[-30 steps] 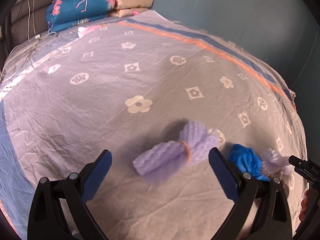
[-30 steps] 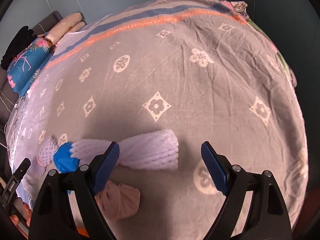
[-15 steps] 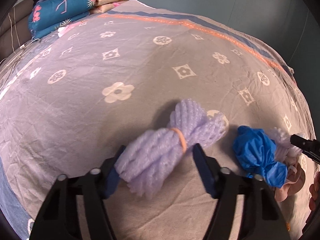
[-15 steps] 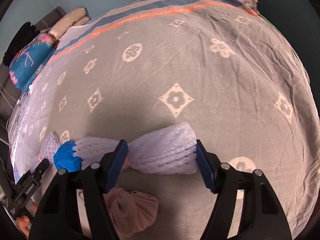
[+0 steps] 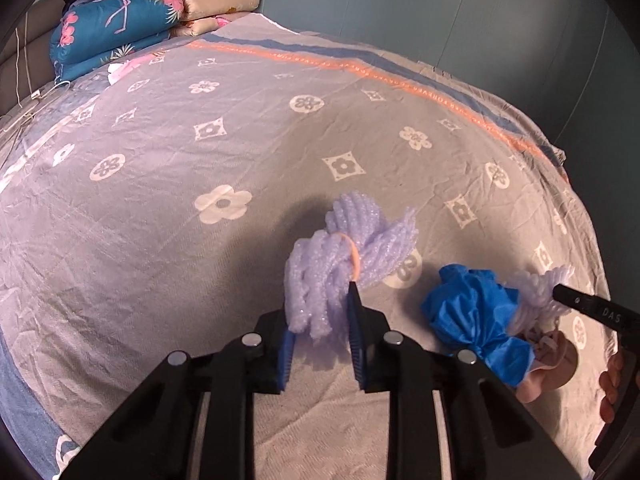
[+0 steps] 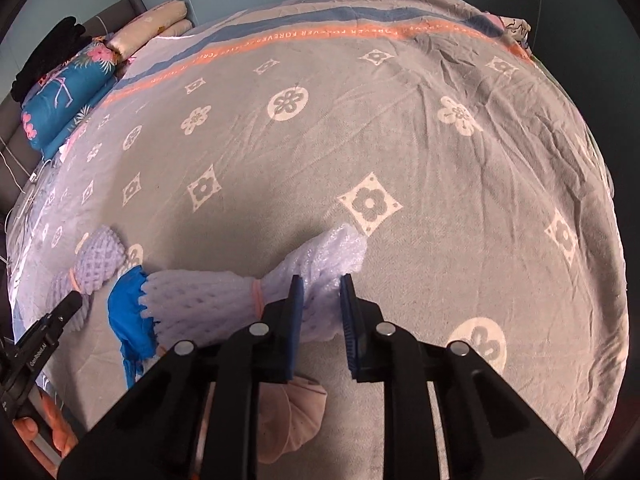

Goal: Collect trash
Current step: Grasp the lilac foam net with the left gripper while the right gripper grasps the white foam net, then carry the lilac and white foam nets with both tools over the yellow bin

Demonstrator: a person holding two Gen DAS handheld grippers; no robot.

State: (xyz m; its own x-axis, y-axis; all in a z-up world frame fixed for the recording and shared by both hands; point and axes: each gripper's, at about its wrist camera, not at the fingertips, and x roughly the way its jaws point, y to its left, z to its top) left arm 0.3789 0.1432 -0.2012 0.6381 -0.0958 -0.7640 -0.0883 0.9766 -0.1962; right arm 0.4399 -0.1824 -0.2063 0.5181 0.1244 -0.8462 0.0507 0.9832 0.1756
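A purple foam net bundle (image 5: 344, 252) tied with an orange rubber band lies on the grey patterned bedspread (image 5: 200, 152). My left gripper (image 5: 322, 320) is shut on its near end. A white foam net bundle (image 6: 224, 300), also banded, lies to its right. My right gripper (image 6: 320, 296) is shut on its right half. A crumpled blue wrapper (image 5: 476, 320) sits against the white bundle's left end and shows in the right wrist view (image 6: 128, 312) too. A pink crumpled piece (image 6: 292, 412) lies below the right gripper.
Folded blue floral quilts and pillows (image 5: 120, 28) are stacked at the head of the bed. The bed's far edge runs along an orange and blue stripe (image 6: 320, 36) by the teal wall. The other gripper's tip (image 5: 592, 308) shows at the right.
Both grippers moved forward over their foam bundles and closed. The left one went from wide open to shut on the purple bundle, the right one onto the white bundle.
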